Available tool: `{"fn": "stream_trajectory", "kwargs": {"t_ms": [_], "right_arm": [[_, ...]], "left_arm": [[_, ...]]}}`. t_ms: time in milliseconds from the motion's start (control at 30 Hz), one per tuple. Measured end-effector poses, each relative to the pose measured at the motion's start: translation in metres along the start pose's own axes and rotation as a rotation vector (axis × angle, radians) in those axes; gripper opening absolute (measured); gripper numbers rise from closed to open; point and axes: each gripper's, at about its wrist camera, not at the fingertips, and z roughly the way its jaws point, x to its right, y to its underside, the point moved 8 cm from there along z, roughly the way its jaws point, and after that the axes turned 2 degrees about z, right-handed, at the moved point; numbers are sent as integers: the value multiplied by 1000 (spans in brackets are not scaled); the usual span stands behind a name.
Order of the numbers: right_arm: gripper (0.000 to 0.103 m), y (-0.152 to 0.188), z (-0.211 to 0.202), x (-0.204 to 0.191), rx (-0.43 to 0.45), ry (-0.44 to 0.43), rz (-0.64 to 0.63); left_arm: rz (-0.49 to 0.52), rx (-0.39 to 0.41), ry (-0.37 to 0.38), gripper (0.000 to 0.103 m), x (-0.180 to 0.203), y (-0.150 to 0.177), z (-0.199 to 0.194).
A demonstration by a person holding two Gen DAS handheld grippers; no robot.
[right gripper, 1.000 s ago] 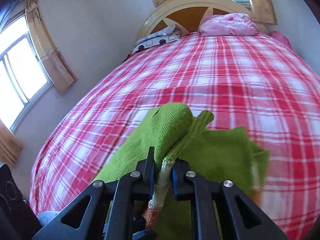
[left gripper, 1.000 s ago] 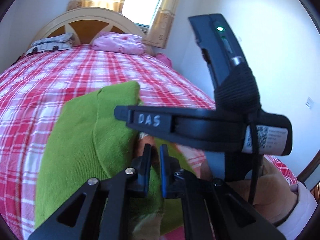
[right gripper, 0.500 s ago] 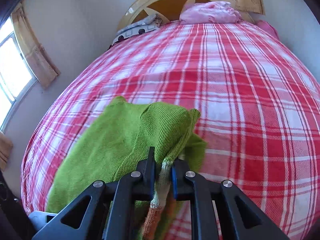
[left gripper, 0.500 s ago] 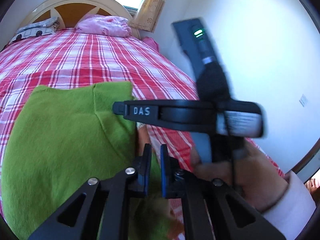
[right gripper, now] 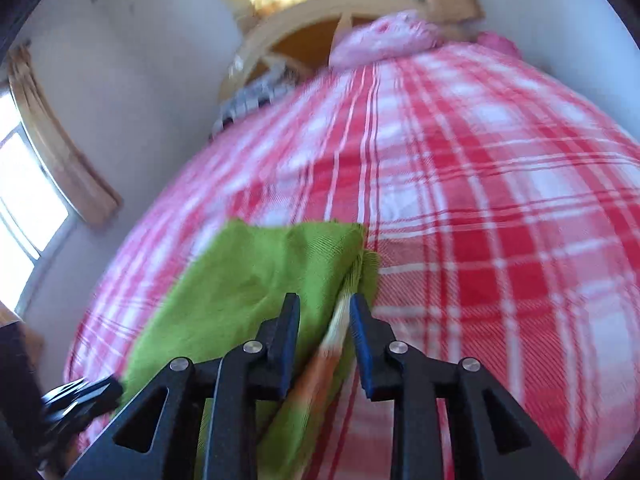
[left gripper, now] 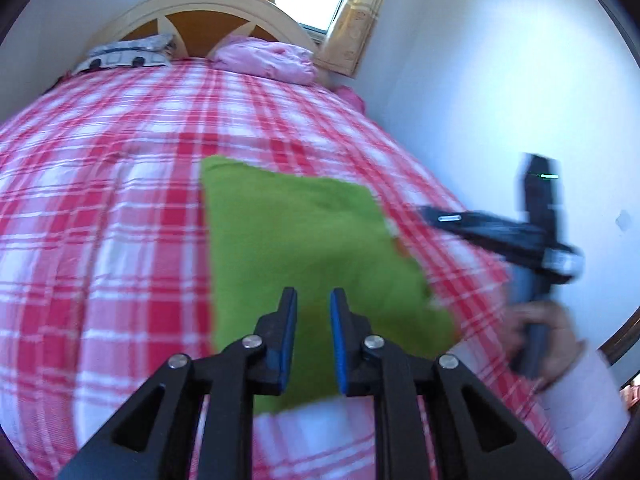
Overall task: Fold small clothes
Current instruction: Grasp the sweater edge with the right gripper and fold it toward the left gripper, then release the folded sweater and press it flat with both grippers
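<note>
A small green knit garment (left gripper: 304, 248) lies folded flat on the red plaid bed. My left gripper (left gripper: 313, 300) hangs above its near edge with its jaws apart and nothing between them. In the right wrist view the same garment (right gripper: 256, 292) lies under my right gripper (right gripper: 325, 306), whose jaws are apart, with the garment's striped orange hem (right gripper: 334, 344) lying loose between them. The right gripper also shows in the left wrist view (left gripper: 496, 232), blurred, off the garment's right side.
The red and white plaid bedspread (left gripper: 100, 208) covers the bed. A pink pillow (left gripper: 264, 60) and a patterned pillow (left gripper: 124, 56) lie by the wooden headboard (left gripper: 208, 12). A white wall (left gripper: 500, 80) runs along the bed's right side.
Both grippers opened and let go of the green garment. It now lies flat and folded on the bed. The right gripper moved away to the right.
</note>
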Motion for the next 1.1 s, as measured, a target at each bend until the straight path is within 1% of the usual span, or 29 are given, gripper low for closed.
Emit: {"fn": "stream_trajectory", "kwargs": {"t_ms": [67,133,167,233,300,333,367,433,467,533,567,600,633,667,700,733,800,833,867,933,967,1000,1033,1067,1100], "right_arm": [[28,13,-31,-9,25,-27,-10],[33,34,-54,-26,18,-84,-29],[36,43,-60,-34,9,-94,-46],[46,60,-63,-47,-13,-97,-81],[46,78,-55,-57,-57,-93,-126],[46,84,-51,-57,-70,-88,-132],[46,91,-45,-58,-88,-89,-135],[46,103,-38,-57,-118,-85,-141],[46,109,-34,-57,-132,-76,-147],[46,118,-34,-58,-144,-86,-154],[46,122,-36,-60,-149,-88,-168],[45,126,-37,-61,-149,-76,-185],[31,128,-38,-61,-154,-48,-209],[20,132,-38,-61,-171,-15,-231],[14,136,-37,-62,-192,-9,-230],[13,136,-39,-61,-189,-4,-222],[8,132,-50,-55,-147,32,-207],[8,129,-55,-50,-129,45,-182],[8,129,-60,-39,-114,50,-124],[8,137,-60,-22,-125,34,-36],[8,146,-57,-17,-139,34,-19],[8,154,-55,-14,-153,39,-19],[8,158,-56,-14,-146,40,-23],[8,157,-59,-14,-136,40,-15],[8,156,-63,-11,-131,59,-12]], "left_arm": [[-2,-9,-21,18,-12,14,-7],[-19,-23,-11,18,-18,25,-11],[-20,-27,-7,18,-17,30,-12],[-6,-32,-27,18,-16,39,-16],[11,-44,-48,19,-13,44,-17],[22,-62,-69,24,-12,47,-15],[22,-78,-74,26,-14,50,-15],[12,-92,-53,31,-13,56,-16],[17,-94,-55,33,-14,59,-17],[44,-89,-100,45,-17,61,-15],[50,-85,-125,48,-19,61,-12],[51,-89,-140,49,-20,61,-10],[52,-100,-147,49,-21,61,-5],[57,-110,-153,49,-22,60,-1],[65,-113,-168,49,-22,59,2],[72,-107,-190,49,-24,56,4],[56,-91,-199,49,-29,53,4],[37,-95,-196,52,-34,53,5],[20,-108,-193,52,-38,56,6],[6,-128,-201,52,-45,63,8],[8,-132,-203,52,-48,66,8],[17,-131,-202,52,-49,69,6],[33,-127,-208,52,-50,70,2],[44,-124,-216,52,-51,69,-1],[52,-116,-219,52,-52,67,-6]]}}
